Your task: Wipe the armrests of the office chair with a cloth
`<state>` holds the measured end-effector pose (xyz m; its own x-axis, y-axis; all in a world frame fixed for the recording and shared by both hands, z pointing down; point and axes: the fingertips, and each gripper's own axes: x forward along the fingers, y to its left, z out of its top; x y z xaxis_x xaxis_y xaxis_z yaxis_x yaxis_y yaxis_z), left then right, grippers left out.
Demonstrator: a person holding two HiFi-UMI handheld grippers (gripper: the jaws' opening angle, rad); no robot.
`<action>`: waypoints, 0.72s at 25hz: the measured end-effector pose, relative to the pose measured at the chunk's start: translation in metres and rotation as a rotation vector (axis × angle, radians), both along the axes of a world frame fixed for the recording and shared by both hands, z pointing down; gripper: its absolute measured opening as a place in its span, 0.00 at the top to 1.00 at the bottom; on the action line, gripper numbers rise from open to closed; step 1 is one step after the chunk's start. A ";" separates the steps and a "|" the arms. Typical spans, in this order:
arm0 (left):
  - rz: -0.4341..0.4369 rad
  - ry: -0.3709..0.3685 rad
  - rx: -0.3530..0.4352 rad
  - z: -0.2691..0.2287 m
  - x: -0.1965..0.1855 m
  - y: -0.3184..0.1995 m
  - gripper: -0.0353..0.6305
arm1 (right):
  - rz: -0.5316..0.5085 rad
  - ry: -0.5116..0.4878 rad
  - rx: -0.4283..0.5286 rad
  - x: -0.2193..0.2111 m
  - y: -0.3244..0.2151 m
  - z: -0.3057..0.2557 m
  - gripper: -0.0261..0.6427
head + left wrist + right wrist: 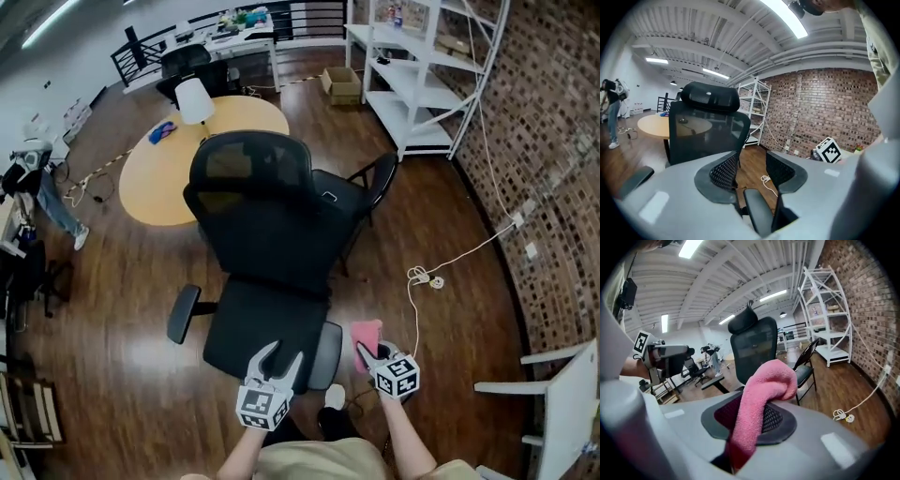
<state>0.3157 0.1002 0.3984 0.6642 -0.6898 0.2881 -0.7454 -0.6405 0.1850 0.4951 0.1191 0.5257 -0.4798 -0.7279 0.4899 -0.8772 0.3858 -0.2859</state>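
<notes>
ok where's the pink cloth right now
In the head view the pink cloth is low, right of centre, clamped in the right claw, just right of the nearest chair armrest.

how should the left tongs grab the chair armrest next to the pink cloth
Probably take the armrest pad across its narrow width near its near end, coming from the front. It is long, slim and roughly level, and the open left tongs face it end-on.

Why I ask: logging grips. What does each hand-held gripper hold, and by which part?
The right hand-held gripper pinches the pink cloth by one end; the left hand-held gripper holds nothing.
</notes>
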 end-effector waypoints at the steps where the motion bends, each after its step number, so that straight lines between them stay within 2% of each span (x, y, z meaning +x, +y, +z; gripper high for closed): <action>1: -0.028 -0.010 -0.011 0.005 -0.011 0.004 0.67 | -0.053 0.010 -0.025 -0.009 -0.006 0.011 0.85; 5: -0.147 -0.039 -0.071 0.028 -0.051 0.019 0.67 | -0.319 0.097 -0.094 -0.060 -0.041 0.058 0.85; 10: -0.193 -0.040 -0.121 0.049 -0.088 0.032 0.67 | -0.593 0.329 -0.245 -0.102 -0.077 0.136 0.85; 12: -0.209 -0.044 -0.140 0.056 -0.097 0.040 0.67 | -0.653 0.410 -0.280 -0.105 -0.089 0.155 0.85; 14: -0.221 -0.049 -0.153 0.061 -0.101 0.045 0.67 | -0.684 0.447 -0.290 -0.103 -0.097 0.161 0.85; 18: -0.241 -0.046 -0.187 0.077 -0.109 0.049 0.67 | -0.745 0.400 -0.287 -0.117 -0.069 0.161 0.86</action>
